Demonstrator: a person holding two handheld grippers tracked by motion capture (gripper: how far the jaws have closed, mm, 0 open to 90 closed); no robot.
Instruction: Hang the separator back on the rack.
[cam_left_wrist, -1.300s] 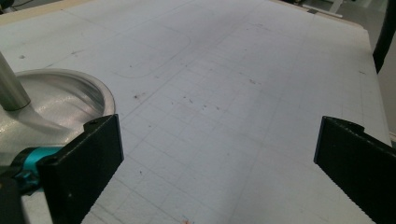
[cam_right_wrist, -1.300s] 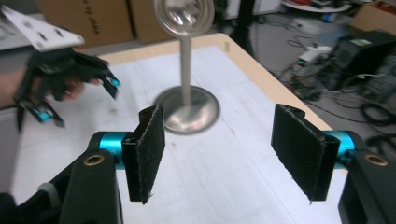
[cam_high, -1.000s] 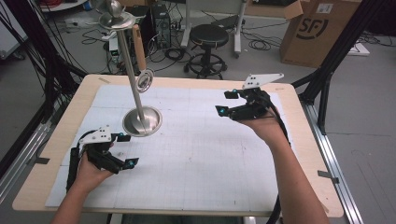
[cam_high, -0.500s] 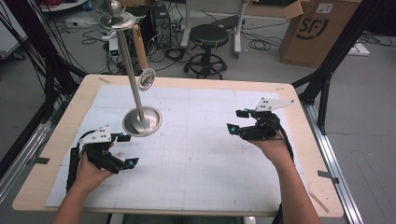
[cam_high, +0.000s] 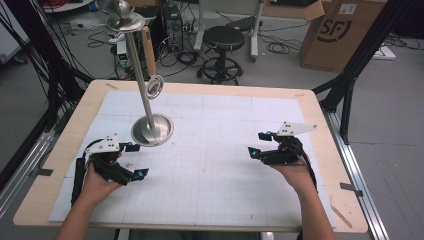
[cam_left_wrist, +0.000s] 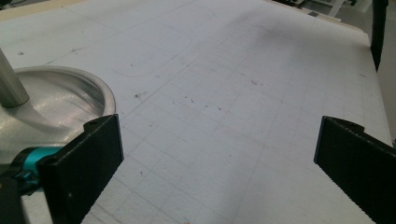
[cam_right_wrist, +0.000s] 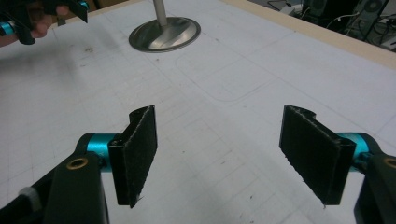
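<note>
The metal stand (cam_left_wrist: 51, 100) is cut off by the left gripper view's edge, its top unseen.

**Metal stand: upright on the mat, untouched**

We note a polished metal stand (cam_high: 151, 129) with a round domed base (cam_right_wrist: 164, 33) resting flat on the gridded white mat, left of centre. Its slim pole (cam_high: 139, 75) rises upright, carries a small disc (cam_high: 155, 85) midway, and ends in a cup-shaped top (cam_high: 120, 19).
</note>
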